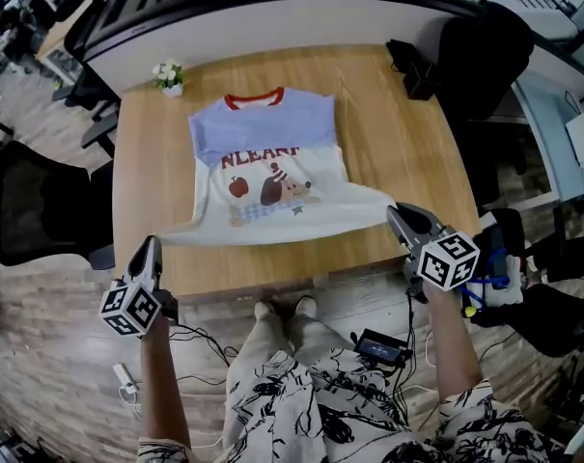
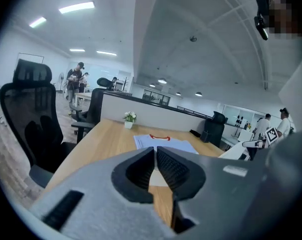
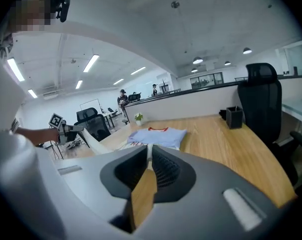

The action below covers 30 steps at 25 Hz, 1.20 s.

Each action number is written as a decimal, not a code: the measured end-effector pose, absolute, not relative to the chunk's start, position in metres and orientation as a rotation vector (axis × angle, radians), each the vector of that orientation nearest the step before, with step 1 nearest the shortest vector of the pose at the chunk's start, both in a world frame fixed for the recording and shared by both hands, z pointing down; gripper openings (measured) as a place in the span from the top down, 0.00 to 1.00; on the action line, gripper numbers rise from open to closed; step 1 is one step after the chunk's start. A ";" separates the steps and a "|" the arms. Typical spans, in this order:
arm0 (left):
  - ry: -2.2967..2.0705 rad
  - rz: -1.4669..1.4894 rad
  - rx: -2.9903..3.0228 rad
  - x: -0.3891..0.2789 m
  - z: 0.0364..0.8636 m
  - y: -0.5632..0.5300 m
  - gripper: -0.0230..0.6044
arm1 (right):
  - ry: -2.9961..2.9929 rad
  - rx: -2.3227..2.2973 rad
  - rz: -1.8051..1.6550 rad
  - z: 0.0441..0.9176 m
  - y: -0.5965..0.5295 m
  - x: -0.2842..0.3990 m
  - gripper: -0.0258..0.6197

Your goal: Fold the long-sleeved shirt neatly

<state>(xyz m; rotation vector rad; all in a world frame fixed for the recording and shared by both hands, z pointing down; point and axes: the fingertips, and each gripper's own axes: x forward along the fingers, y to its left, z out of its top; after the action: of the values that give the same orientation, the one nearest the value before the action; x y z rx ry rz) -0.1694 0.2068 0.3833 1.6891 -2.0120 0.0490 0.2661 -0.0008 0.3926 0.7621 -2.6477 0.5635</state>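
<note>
The shirt [image 1: 272, 162] lies on the wooden table [image 1: 407, 152], collar away from me: red neckband, blue top, white lower half with a cartoon print. Its near hem is lifted off the table and stretched taut between both grippers. My left gripper [image 1: 154, 242] is shut on the hem's left corner, and my right gripper [image 1: 392, 210] is shut on the right corner. In the left gripper view the closed left gripper [image 2: 154, 156] pinches white cloth, with the shirt [image 2: 163, 143] beyond. The right gripper [image 3: 150, 154] likewise pinches white fabric before the shirt [image 3: 158, 135].
A small flower pot [image 1: 169, 75] stands at the table's far left corner, a black pen holder [image 1: 414, 70] at the far right. Black office chairs sit left [image 1: 31, 205] and far right [image 1: 480, 56]. Cables and a device [image 1: 378, 347] lie on the floor by my legs.
</note>
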 end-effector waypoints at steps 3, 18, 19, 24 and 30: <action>-2.043 0.074 1.738 -0.187 0.359 0.170 0.92 | -2.680 0.782 0.486 0.365 -0.037 0.250 0.90; -2.025 0.128 1.723 -0.296 0.388 -0.023 0.92 | -2.558 0.945 0.530 0.392 -0.229 0.160 0.90; -2.015 0.152 1.722 -0.304 0.397 -0.037 0.92 | -2.541 0.946 0.538 0.400 -0.241 0.154 0.90; -1.957 0.258 1.709 -0.340 0.452 -0.105 0.92 | -2.452 0.965 0.559 0.448 -0.307 0.117 0.90; -1.860 0.351 1.657 -0.365 0.524 -0.153 0.92 | -2.321 0.965 0.594 0.522 -0.358 0.090 0.89</action>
<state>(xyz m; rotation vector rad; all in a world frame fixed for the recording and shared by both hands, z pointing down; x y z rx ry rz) -0.3654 -0.1534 0.5242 1.6571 -1.8600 0.3511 0.0898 -0.3584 0.5216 0.9650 -2.3212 0.5944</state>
